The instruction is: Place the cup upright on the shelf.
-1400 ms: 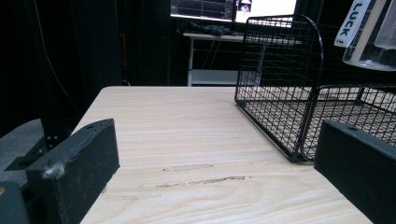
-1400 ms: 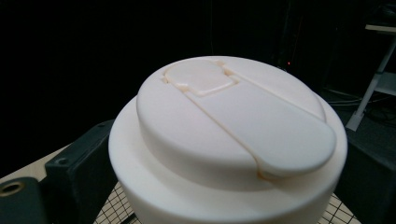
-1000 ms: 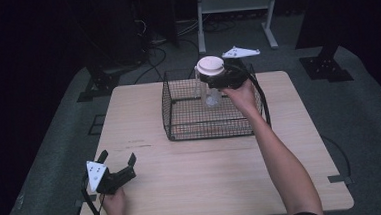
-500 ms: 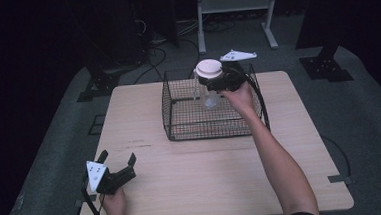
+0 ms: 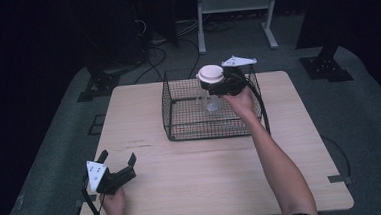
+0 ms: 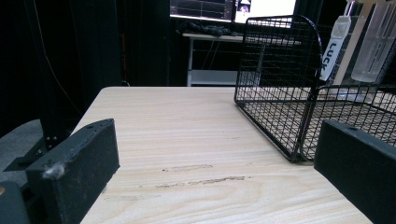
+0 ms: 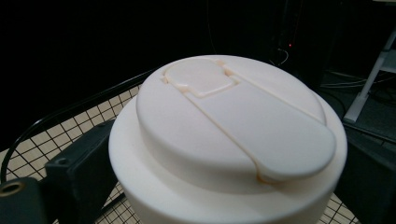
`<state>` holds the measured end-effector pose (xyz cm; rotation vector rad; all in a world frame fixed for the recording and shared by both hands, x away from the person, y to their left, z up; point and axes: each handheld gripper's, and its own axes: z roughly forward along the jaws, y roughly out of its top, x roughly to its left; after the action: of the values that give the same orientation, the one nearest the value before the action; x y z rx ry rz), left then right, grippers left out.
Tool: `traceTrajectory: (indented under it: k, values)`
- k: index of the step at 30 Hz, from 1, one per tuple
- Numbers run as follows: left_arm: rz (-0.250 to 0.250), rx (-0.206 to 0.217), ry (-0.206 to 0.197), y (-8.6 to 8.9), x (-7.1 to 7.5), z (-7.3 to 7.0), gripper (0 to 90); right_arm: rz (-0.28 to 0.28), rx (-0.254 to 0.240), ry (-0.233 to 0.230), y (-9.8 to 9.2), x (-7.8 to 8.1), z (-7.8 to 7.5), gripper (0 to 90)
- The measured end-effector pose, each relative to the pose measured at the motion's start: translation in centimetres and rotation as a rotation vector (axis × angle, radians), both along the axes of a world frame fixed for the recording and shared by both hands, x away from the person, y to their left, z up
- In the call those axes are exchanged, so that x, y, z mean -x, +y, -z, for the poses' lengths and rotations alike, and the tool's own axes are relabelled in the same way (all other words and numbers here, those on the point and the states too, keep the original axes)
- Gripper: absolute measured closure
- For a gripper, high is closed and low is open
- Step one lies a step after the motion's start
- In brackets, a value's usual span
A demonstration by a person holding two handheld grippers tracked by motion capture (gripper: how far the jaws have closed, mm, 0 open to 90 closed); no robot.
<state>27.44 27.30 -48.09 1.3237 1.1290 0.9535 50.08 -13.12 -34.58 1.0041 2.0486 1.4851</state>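
Clear plastic bottle with a wide cream flip-top lid [image 5: 211,83] hangs above the black wire mesh basket [image 5: 179,115], upright, held just under the lid by the right hand-held gripper [image 5: 216,85]; bottle base looks to be over the basket's far half, whether it touches the mesh floor cannot be told. In the right gripper view the cream lid [image 7: 229,135] sits between the two black jaws, pressed on both sides, so the grip is closed on the bottle neck. Left hand-held gripper [image 5: 118,166] rests at the near left corner of the pale wooden bench [image 5: 208,181], well apart from the basket, jaws wide, nothing in them; the left gripper view looks across the bare bench [image 6: 187,140] toward the basket's near wall [image 6: 280,93]. Risks, as judgement: smooth round neck could slip or rotate in the jaws if the grip loosens; bottle is tall with a heavy-looking top, so it may tip on the uneven mesh floor when released; the base could catch the basket rim or wire wall and drag the light, unheld basket across the bench.
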Motion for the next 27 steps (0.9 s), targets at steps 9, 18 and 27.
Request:
traceTrajectory:
  k: [9,18,27]
  values:
    - [0.002,0.000,-0.001,0.0,0.0,0.0,0.0,0.000,0.001,0.018,-0.3,-0.3,1.3,4.0]
    - [0.002,0.000,0.000,0.0,0.0,0.0,0.0,0.005,0.008,0.041,-0.4,-0.7,2.3,4.0]
    - [0.001,0.000,0.001,0.0,0.0,0.0,0.0,0.004,0.025,0.054,-0.2,-0.8,2.9,4.0]
